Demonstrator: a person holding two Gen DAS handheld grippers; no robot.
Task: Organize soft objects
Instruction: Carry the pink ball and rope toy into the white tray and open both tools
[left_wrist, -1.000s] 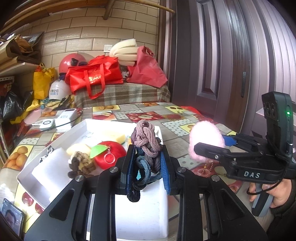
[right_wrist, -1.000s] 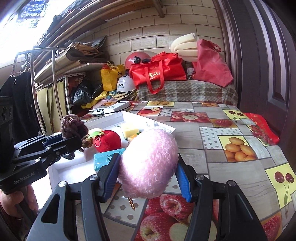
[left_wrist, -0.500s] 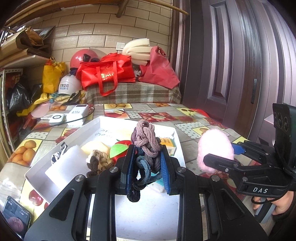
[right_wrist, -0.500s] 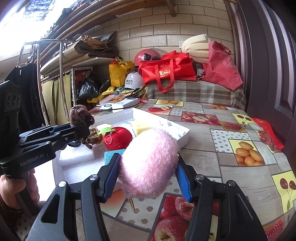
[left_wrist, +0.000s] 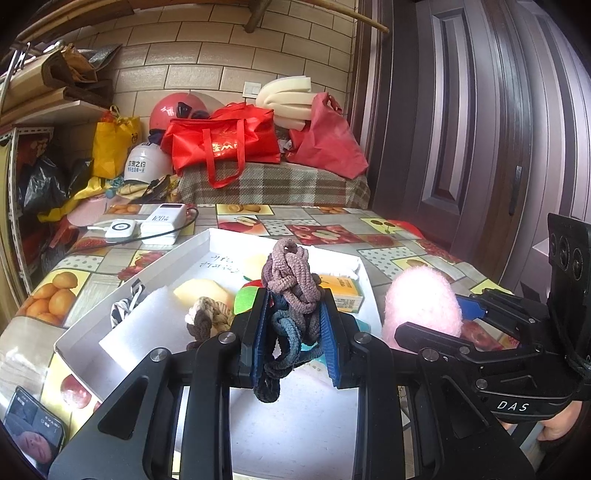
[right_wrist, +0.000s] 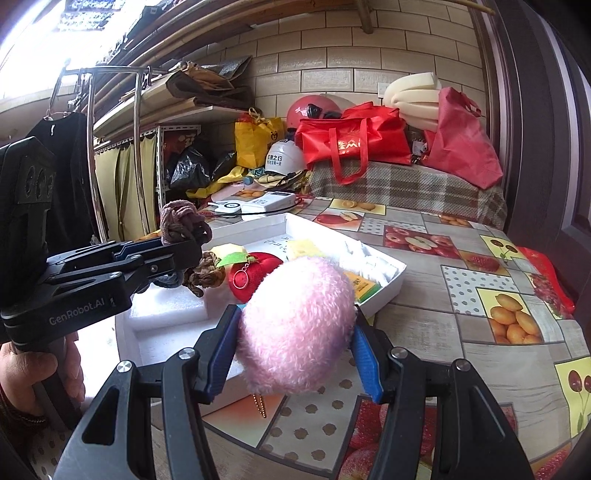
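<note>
My left gripper (left_wrist: 293, 334) is shut on a tangled bunch of hair ties (left_wrist: 290, 284), mauve on top and blue-grey below, held above the white tray (left_wrist: 92, 321). From the right wrist view the same bunch of hair ties (right_wrist: 181, 221) sticks up from the left gripper (right_wrist: 184, 251). My right gripper (right_wrist: 295, 354) is shut on a fluffy pink pompom (right_wrist: 299, 325) with a small gold chain hanging under it, just off the tray's near right corner. The pompom (left_wrist: 421, 306) shows at the right of the left wrist view. In the tray lie a red plush apple (right_wrist: 255, 273), a brown knotted tie (left_wrist: 207, 317) and white foam (right_wrist: 166, 306).
The table wears a fruit-print cloth (right_wrist: 480, 295). A phone (left_wrist: 33, 435) lies at its near left corner, power banks (left_wrist: 162, 225) at the back. Red bags (left_wrist: 225, 147) and helmets pile on a plaid-covered bench behind. A dark door (left_wrist: 461, 129) stands to the right.
Both grippers have shifted sideways with their loads held; the tray and background slid to the right in both views. The grips have not changed.
</note>
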